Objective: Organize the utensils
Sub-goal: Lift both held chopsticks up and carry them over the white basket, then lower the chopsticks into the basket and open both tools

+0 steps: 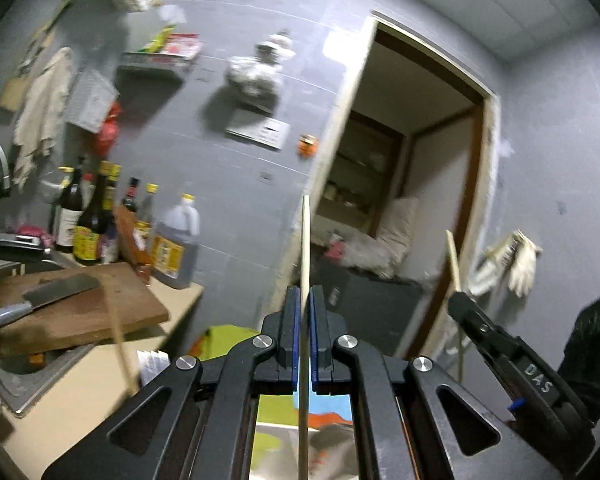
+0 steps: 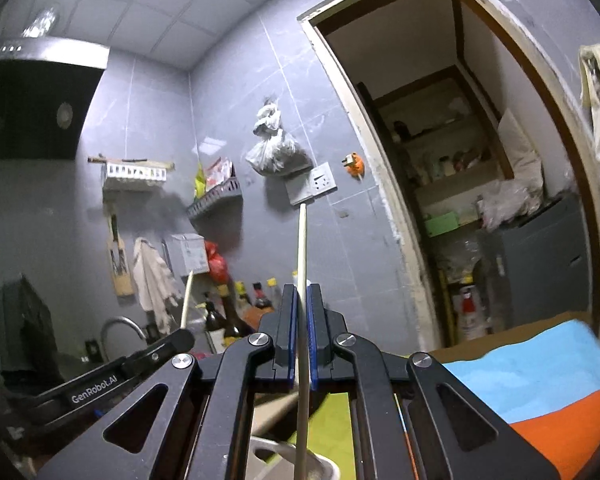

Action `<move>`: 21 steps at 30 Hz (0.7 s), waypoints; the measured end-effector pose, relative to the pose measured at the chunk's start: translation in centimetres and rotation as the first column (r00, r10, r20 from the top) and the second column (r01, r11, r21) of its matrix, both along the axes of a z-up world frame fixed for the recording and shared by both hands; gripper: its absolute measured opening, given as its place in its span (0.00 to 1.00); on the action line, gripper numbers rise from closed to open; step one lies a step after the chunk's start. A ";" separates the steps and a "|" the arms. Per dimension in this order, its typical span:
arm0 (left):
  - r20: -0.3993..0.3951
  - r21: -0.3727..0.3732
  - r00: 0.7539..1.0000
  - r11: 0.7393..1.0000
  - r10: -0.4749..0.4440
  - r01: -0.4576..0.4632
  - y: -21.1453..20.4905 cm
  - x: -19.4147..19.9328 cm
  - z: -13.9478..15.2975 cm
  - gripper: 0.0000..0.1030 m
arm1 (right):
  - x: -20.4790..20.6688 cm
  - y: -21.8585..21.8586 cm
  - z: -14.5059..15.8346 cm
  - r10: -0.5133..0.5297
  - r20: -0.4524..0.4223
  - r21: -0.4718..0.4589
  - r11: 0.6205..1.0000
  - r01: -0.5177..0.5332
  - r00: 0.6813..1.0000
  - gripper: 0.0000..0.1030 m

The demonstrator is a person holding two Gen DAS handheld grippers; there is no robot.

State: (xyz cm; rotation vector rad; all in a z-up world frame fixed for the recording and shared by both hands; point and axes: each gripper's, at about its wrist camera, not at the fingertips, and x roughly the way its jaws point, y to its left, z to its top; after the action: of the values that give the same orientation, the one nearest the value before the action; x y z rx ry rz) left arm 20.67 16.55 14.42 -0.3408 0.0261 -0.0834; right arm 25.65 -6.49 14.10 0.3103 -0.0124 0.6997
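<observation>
1. The left gripper is clamping one pale wooden chopstick between its blue-padded jaws, which are standing narrow around it; the stick is running upright through the jaws, its tip pointing up toward the grey tiled wall.
2. The right gripper is likewise pinching a second chopstick in narrow jaws, the stick standing upright and passing down below the jaws toward a white holder, whose rim is showing at the near edge; whether the stick is touching it cannot be told.
3. Two chopsticks are being held in all, one per gripper. A further pale stick is showing blurred at the near left of the left wrist view.
4. Writing: the side of the right gripper is reading "DAS" in the left wrist view, and the side of the left gripper is reading "GenRobot.AI" in the right wrist view.
5. To the left, one cleaver is lying on one wooden cutting board, which is resting on the surface beside the sink.
6. Beyond the board, roughly six or seven sauce bottles and one large jug are standing against the wall; their labels are too blurred to read.
7. One plastic bag is hanging on the wall above one socket.
8. A cloth in blue, orange and green is lying at the near right.
</observation>
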 end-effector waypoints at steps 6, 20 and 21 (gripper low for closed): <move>0.029 -0.048 0.995 0.995 0.092 -0.090 3.7 -0.1 -0.6 0.02 | 0.8 1.9 -1.0 -0.004 -0.004 0.035 0.999 0.004 1.000 0.03; 0.065 0.001 0.976 0.978 0.207 -0.208 3.0 0.5 -2.8 0.02 | 1.3 3.9 -3.3 -0.059 0.007 0.019 0.998 0.059 0.998 0.03; 0.064 0.004 0.974 0.976 0.215 -0.216 2.9 0.6 -3.0 0.02 | 1.2 4.0 -3.6 -0.067 0.012 0.011 0.998 0.067 0.998 0.03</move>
State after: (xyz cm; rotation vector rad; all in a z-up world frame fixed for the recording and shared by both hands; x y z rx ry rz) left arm 21.27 19.41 11.41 -0.3280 -0.0735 0.1213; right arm 26.84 -2.45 10.51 0.3141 -0.0384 0.6352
